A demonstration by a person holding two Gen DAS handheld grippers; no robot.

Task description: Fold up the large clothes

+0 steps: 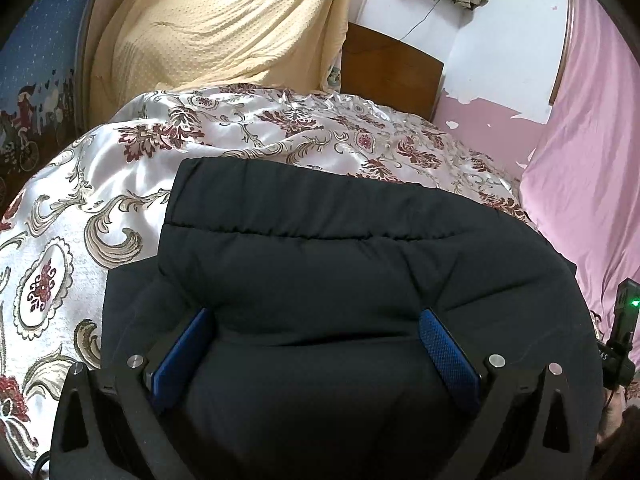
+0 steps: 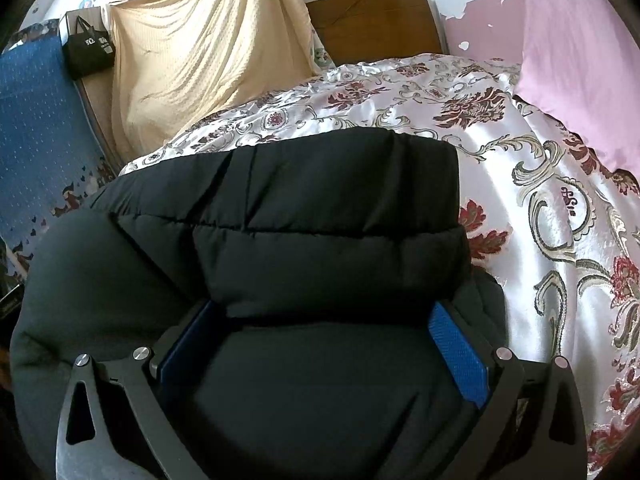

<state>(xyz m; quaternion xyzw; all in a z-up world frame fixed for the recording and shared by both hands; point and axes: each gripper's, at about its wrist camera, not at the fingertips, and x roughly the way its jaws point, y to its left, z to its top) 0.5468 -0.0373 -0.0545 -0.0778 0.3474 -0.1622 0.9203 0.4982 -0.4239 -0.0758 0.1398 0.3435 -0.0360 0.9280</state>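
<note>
A black puffy jacket (image 1: 320,240) lies folded on the bed, its quilted seam running across. In the left wrist view my left gripper (image 1: 316,314) is low over the jacket's near part, blue pads (image 1: 448,352) spread wide, padded cloth bulging between them. The right wrist view shows the same jacket (image 2: 328,200), with my right gripper (image 2: 326,306) likewise spread wide over its near edge and cloth filling the gap between the blue pads (image 2: 460,352). Part of the right gripper's body (image 1: 624,332), with a green light, shows at the left wrist view's right edge.
A satin floral bedspread (image 1: 248,128) covers the bed. A cream blanket (image 1: 224,24) hangs behind, beside a wooden headboard (image 1: 392,68). Pink cloth (image 1: 592,160) lies on the right. A blue patterned fabric (image 2: 36,128) and a black bag (image 2: 88,48) are on the left.
</note>
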